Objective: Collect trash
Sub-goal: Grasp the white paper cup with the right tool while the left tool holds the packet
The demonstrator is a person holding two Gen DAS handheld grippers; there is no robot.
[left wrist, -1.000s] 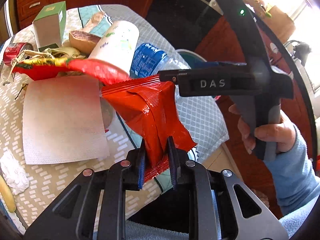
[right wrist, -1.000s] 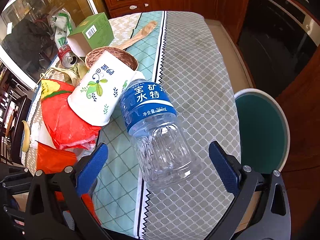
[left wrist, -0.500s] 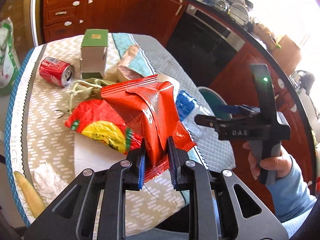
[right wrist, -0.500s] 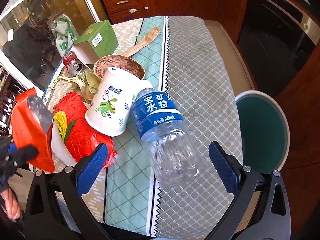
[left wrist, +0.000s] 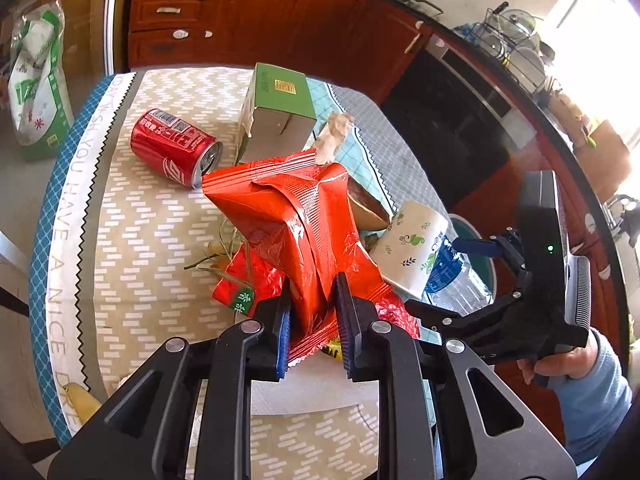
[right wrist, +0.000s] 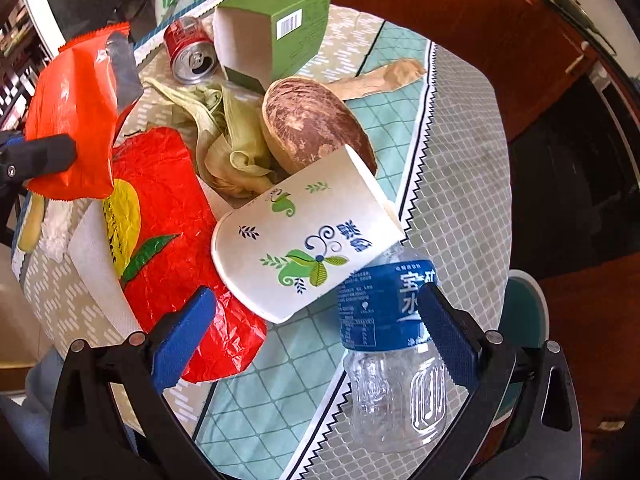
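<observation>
My left gripper [left wrist: 312,320] is shut on an orange-red snack wrapper [left wrist: 288,224] and holds it up above the table; the wrapper also shows in the right wrist view [right wrist: 72,120]. My right gripper [right wrist: 316,332] is open and empty, its jaws either side of a white paper cup [right wrist: 304,240] lying on its side and a clear plastic bottle [right wrist: 392,340] with a blue label. A red crumpled bag [right wrist: 172,248], corn husks [right wrist: 228,136], a brown bowl [right wrist: 312,124], a green carton [right wrist: 272,28] and a red can [left wrist: 172,148] lie on the table.
A white paper napkin [right wrist: 96,264] lies under the red bag. A round teal-topped bin [right wrist: 524,312] stands on the floor past the table's right edge. Wooden cabinets [left wrist: 240,12] and a dark oven [left wrist: 452,120] stand behind. The tablecloth [left wrist: 132,240] covers the round table.
My left gripper has lifted the wrapper higher and swung left, away from the cup. My right gripper has moved forward, closer over the cup and bottle, still open.
</observation>
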